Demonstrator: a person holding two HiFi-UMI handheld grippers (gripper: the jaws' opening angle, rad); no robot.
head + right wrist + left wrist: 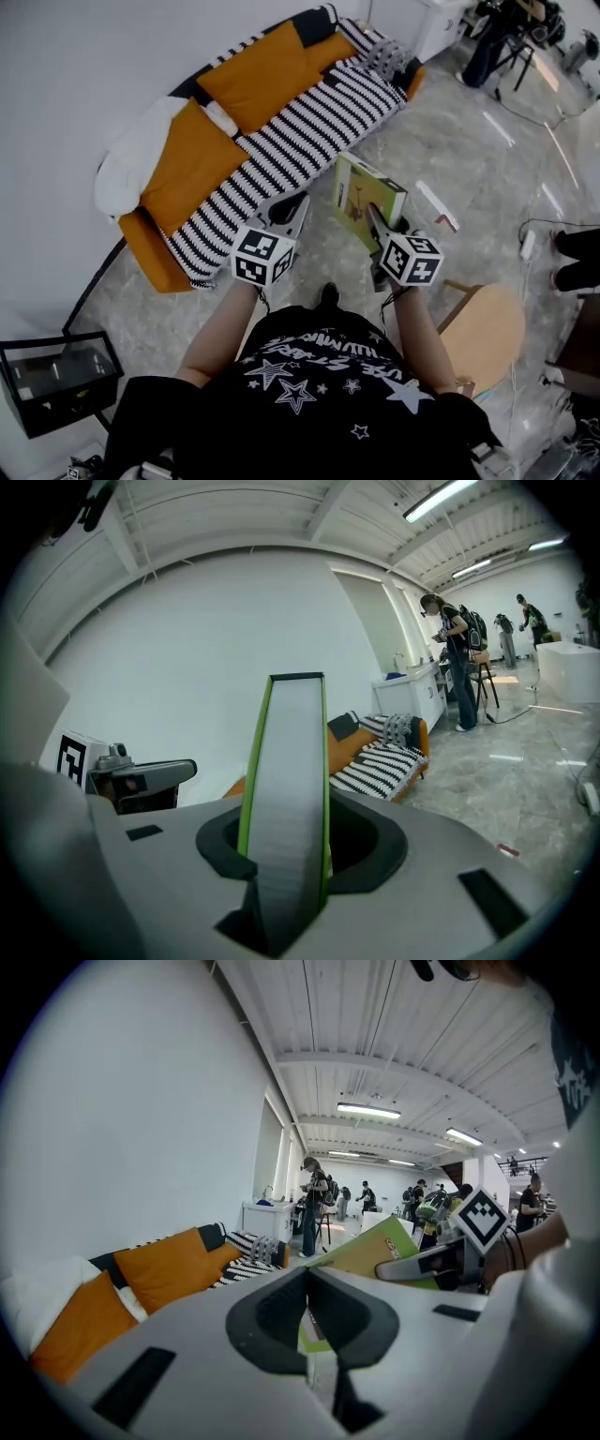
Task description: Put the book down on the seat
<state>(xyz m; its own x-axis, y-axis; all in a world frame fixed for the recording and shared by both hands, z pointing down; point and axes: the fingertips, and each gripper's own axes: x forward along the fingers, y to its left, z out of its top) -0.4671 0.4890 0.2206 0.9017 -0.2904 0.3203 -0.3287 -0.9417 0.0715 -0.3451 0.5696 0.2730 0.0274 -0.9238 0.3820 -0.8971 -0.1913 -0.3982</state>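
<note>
A green-covered book (361, 199) stands on edge in my right gripper (380, 223), which is shut on it. In the right gripper view the book's page edge (289, 780) rises straight up between the jaws of that right gripper (286, 855). My left gripper (292, 208) is shut with nothing in it and points at the sofa; in the left gripper view the jaws of the left gripper (307, 1307) meet at their tips. The book (370, 1246) shows to its right there. The sofa's black-and-white striped seat (309, 131) lies just ahead of both grippers.
Two orange cushions (258, 75) (192, 159) and a white pillow (127, 155) lean on the sofa's back. A round wooden stool (487, 328) stands at my right, a black glass case (56, 380) at lower left. Several people (314, 1199) stand far down the room.
</note>
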